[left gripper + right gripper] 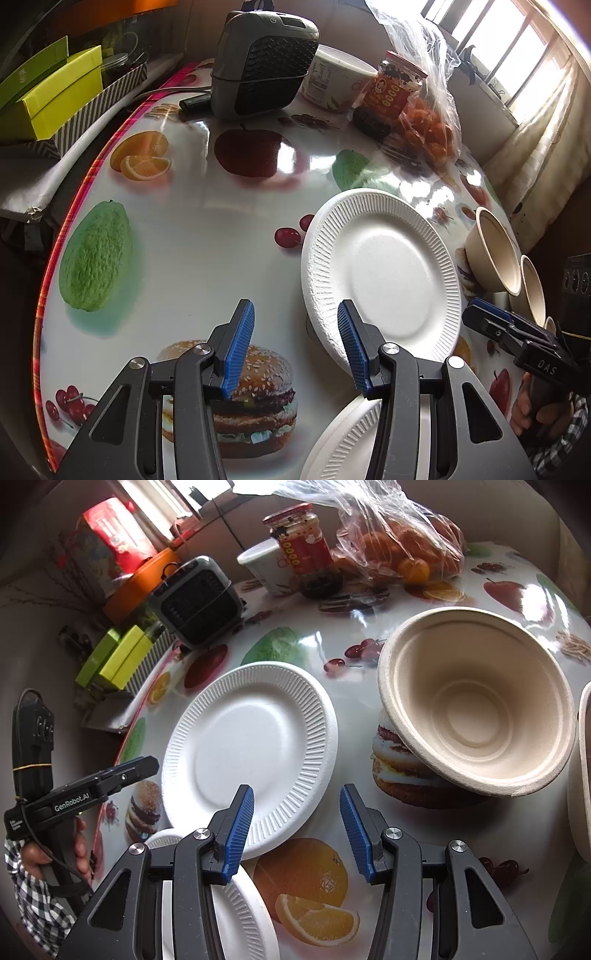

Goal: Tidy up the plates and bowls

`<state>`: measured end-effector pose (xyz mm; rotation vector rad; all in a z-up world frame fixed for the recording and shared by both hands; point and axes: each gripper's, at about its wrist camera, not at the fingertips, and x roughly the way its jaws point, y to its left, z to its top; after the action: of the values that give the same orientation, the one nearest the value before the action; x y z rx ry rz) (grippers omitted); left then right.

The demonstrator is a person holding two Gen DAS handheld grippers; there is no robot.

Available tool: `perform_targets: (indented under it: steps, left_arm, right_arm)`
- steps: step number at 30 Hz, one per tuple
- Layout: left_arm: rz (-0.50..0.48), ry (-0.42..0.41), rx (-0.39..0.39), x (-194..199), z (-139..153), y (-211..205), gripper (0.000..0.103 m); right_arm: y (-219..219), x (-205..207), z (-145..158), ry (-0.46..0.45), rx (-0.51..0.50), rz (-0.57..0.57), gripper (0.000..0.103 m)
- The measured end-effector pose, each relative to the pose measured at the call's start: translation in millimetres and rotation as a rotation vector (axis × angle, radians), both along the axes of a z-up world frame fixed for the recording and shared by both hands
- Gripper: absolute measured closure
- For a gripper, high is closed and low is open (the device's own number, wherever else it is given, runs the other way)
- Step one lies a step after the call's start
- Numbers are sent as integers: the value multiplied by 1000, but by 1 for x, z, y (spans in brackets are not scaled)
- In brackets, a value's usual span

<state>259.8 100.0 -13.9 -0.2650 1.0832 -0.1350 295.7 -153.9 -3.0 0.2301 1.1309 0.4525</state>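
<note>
1. table point(207, 236): round, glossy, printed with fruit and burgers.
2. plate point(384, 273): white, ribbed rim, lies flat at mid-table; same plate in the right wrist view point(251, 746).
3. second plate point(343, 443): white, at the near edge of the table, partly hidden under the gripper frames; its far rim lies just beside the first plate's near rim. whether the two overlap cannot be told.
4. bowl point(476, 701): beige, tilted with its mouth toward the right camera, right of the plate, standing apart from it.
5. second bowl point(583, 775): only its rim shows at the right edge of the right wrist view, just beside the first bowl. in the left wrist view both bowls sit close together at the table's right edge.
6. left gripper point(295, 350): jaws parted, nothing between the blue pads; it hangs over the table, its right finger over the plate's near rim.
7. right gripper point(295, 830): jaws parted, nothing clamped; the left finger overlaps the plate's near rim, the right finger stands over bare table. contact with the plate cannot be told.
8. rear of table: heater point(262, 62), tub point(336, 81), jar point(391, 88), bag of oranges point(432, 125).
9. off the table's left: green boxes point(55, 96).
</note>
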Motion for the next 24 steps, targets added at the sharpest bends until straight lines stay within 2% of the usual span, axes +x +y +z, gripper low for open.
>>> perform_targets:
  steps: [14, 20, 24]
  left_arm:
    - [5, 31, -8, 4, -10, -2, 55]
    - [18, 39, -38, 4, -13, 2, 55]
    - [17, 34, -32, 4, -12, 0, 60]
  right_arm:
    - [3, 3, -8, 16, 12, 11, 56]
    - [2, 4, -10, 20, 8, 5, 64]
    - [2, 4, -11, 24, 14, -1, 69]
